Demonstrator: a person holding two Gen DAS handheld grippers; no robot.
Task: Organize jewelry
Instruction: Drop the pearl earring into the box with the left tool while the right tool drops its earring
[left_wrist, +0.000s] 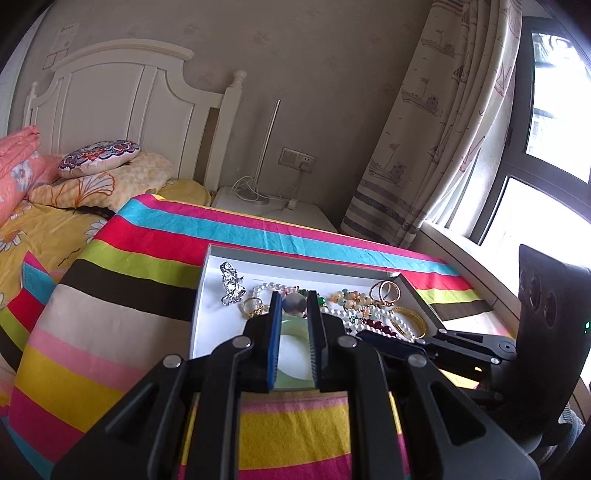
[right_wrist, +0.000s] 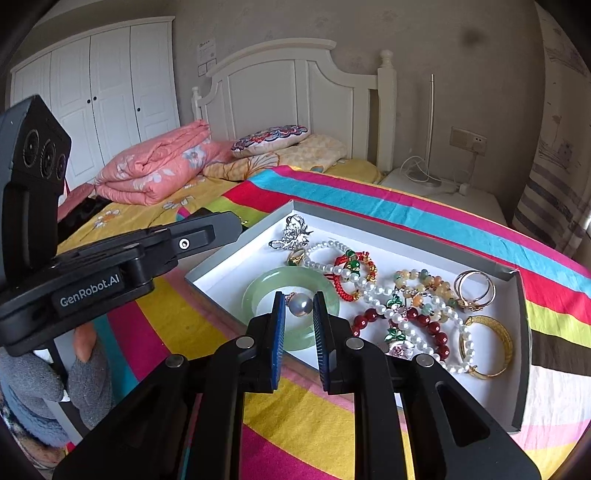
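Since the next grab depends on it, the pearl: it's a single grey pearl (right_wrist: 300, 303) with a little gold loop on its left side. It's lying in the hole of the jade bangle (right_wrist: 258, 291), at the near-left end of the tray (right_wrist: 369, 230).
right fingers (right_wrist: 279, 332): only a narrow gap between them, and nothing is pinched. In the right wrist view the pearl shows right in that gap, a bit past the tips, with a sliver of daylight on each side. As far as I can tell it's resting on the tray, not being held.
direction from right fingers: straight ahead and down along the line they're pointing, so no sideways correction looks needed.
left fingers (left_wrist: 274, 325): an even narrower slit, also empty. From their own camera the pearl lines up in the gap too. The right wrist view, though, puts their tip up by the tray's left wall, well apart from the pearl.
nearer hand: I'd say the right.
pearl's shape: round, so there's no long axis to line up with. The loop side is the only thing that looks awkward.
crowding: the bangle's rim circles the pearl, and the white pearl strand (right_wrist: 369, 291) is just to the right. The red beads (right_wrist: 424, 325) and gold bangle (right_wrist: 506, 343) are further right still.
my guess: the fingers will have to dip inside the bangle's ring to get round the pearl, and it could roll away.
under it all: a striped cloth (right_wrist: 295, 417).
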